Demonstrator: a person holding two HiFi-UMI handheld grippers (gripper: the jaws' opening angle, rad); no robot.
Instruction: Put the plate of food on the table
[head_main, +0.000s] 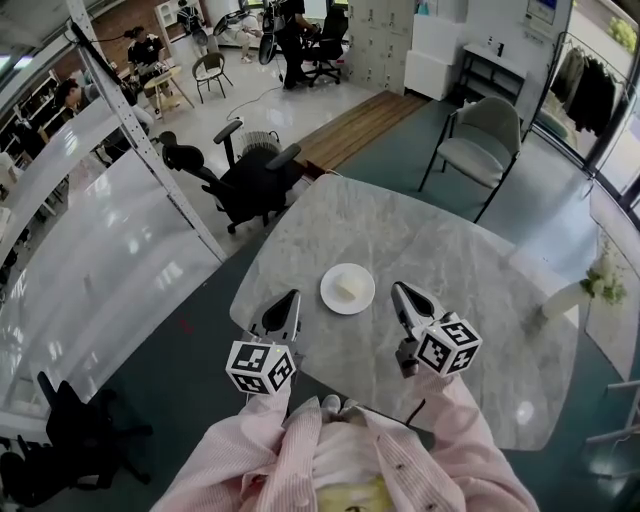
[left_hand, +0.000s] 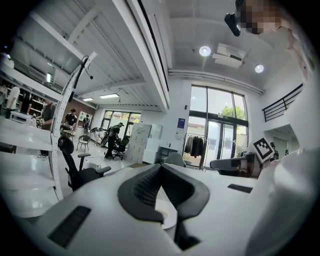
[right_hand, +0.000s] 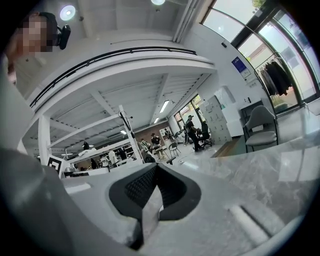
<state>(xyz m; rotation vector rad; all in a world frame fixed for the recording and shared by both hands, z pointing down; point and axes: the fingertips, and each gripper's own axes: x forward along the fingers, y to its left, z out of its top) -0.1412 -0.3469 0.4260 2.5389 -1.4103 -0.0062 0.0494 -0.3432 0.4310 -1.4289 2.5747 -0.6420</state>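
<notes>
A small white plate with a pale piece of food on it rests on the marble table, near the front edge. My left gripper hovers just left of the plate, shut and empty. My right gripper hovers just right of it, also shut and empty. Neither touches the plate. In the left gripper view the jaws meet at the tips, and part of the plate shows white beneath them. In the right gripper view the jaws are pressed together over bare marble.
A black office chair stands at the table's far left edge and a grey-green chair at the far right. A white vase with flowers sits on the table's right side. A white rack runs along the left.
</notes>
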